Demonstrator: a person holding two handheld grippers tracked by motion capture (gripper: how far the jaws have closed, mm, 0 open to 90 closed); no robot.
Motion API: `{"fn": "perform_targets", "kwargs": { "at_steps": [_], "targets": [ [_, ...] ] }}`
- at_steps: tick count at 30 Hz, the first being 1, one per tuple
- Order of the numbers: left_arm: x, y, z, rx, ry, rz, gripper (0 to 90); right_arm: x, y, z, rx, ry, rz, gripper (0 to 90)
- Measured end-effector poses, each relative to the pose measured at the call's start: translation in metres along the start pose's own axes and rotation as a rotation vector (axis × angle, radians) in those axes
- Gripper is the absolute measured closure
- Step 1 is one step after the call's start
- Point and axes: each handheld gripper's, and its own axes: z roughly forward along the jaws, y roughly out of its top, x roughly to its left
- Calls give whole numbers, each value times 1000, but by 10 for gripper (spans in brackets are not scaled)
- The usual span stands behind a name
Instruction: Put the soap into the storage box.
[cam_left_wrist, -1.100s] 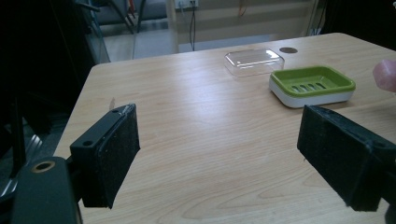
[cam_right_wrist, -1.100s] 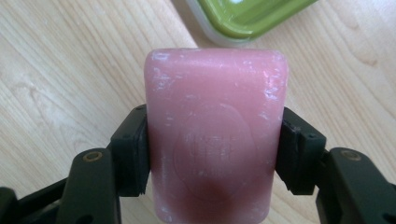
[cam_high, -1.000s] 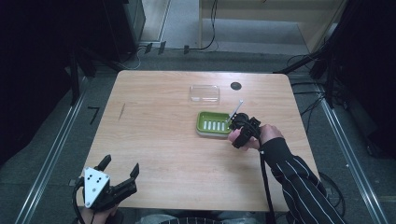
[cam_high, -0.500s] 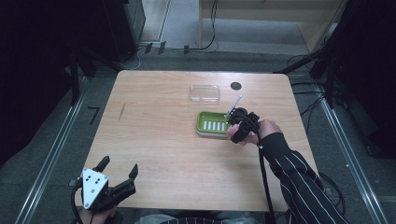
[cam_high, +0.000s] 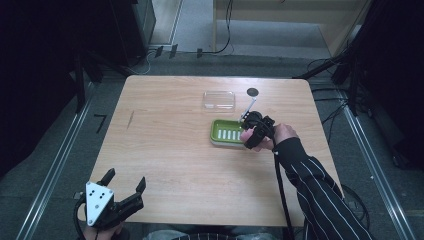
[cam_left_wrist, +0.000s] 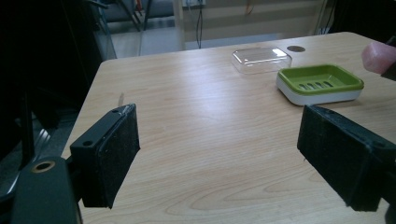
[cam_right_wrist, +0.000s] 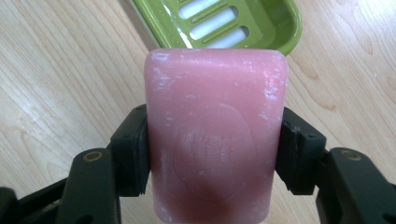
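My right gripper (cam_right_wrist: 215, 154) is shut on a pink soap bar (cam_right_wrist: 215, 135), holding it just off the near right corner of the green soap dish (cam_right_wrist: 219, 23). In the high view that right gripper (cam_high: 250, 136) hovers at the dish's (cam_high: 225, 134) right end. The soap bar (cam_left_wrist: 380, 57) also peeks in at the right edge of the left gripper view, beside the dish (cam_left_wrist: 320, 83). My left gripper (cam_high: 124, 192) stands open at the table's near left edge, its jaws wide apart with nothing between them (cam_left_wrist: 219, 158).
A clear plastic lid (cam_high: 219, 100) lies behind the dish, and a dark round spot (cam_high: 253, 92) marks the table to its right. A thin white stick (cam_high: 246, 109) leans by the dish's far right corner. A wooden table (cam_high: 165, 150) carries everything.
My right gripper has carried the soap bar a little leftward and farther from the person, closer over the dish's right end. The left gripper has barely shifted.
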Motion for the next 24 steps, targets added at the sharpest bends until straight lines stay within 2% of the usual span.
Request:
{"fn": "perform_targets", "kwargs": {
  "at_steps": [6, 24],
  "targets": [
    [1, -1, -2, 0, 6, -3, 133, -2, 6, 1, -10, -2, -18, 385],
    [2, -2, -6, 2, 17, -6, 134, -8, 25, 1, -37, -5, -30, 385]
  ]
}}
